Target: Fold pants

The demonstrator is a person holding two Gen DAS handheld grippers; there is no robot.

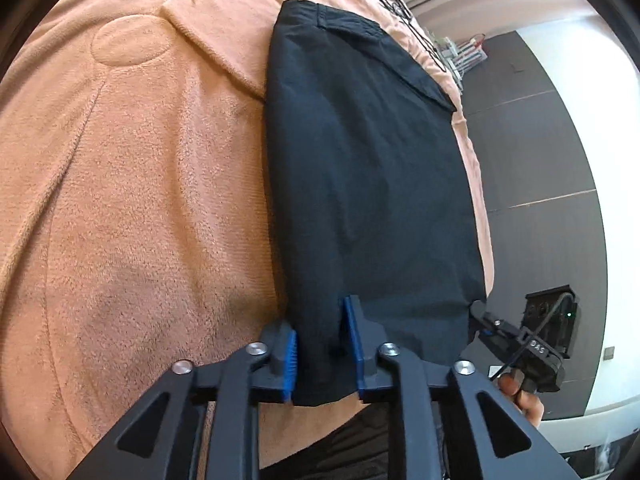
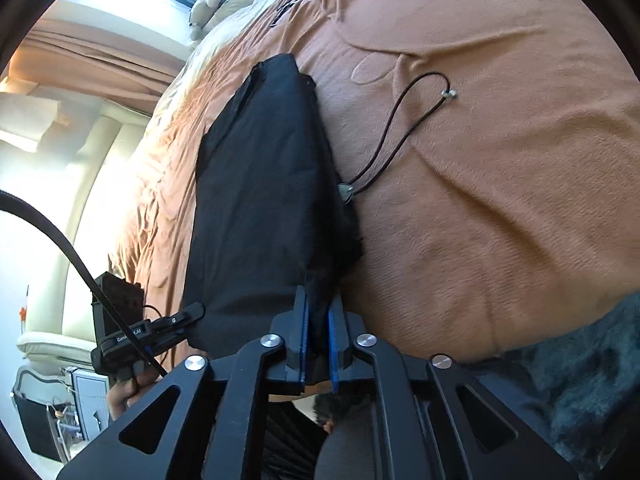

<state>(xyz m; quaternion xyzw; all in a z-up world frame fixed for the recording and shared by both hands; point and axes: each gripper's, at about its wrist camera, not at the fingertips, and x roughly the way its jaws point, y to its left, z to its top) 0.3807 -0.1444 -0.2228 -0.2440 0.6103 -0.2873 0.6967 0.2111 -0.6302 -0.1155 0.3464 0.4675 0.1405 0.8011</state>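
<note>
Both tools are matte black plastic with triangular cut-outs in their linkage arms and round silver screws at the joints. The left gripper [image 1: 322, 350] has bright blue ribbed pads [image 1: 291, 364] lining its fingers; the right gripper [image 2: 318, 344] has the same blue lining. A black cable [image 2: 60, 240] crosses the left of the right-hand view, with bare fingers [image 2: 124, 392] at lower left.

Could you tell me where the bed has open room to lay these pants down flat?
Bare orange blanket lies on the far side of the black pants from the bed edge, below its embossed circle. It is crowded beside the black cord and at the bed edge, where the pants nearly reach the floor side.
</note>
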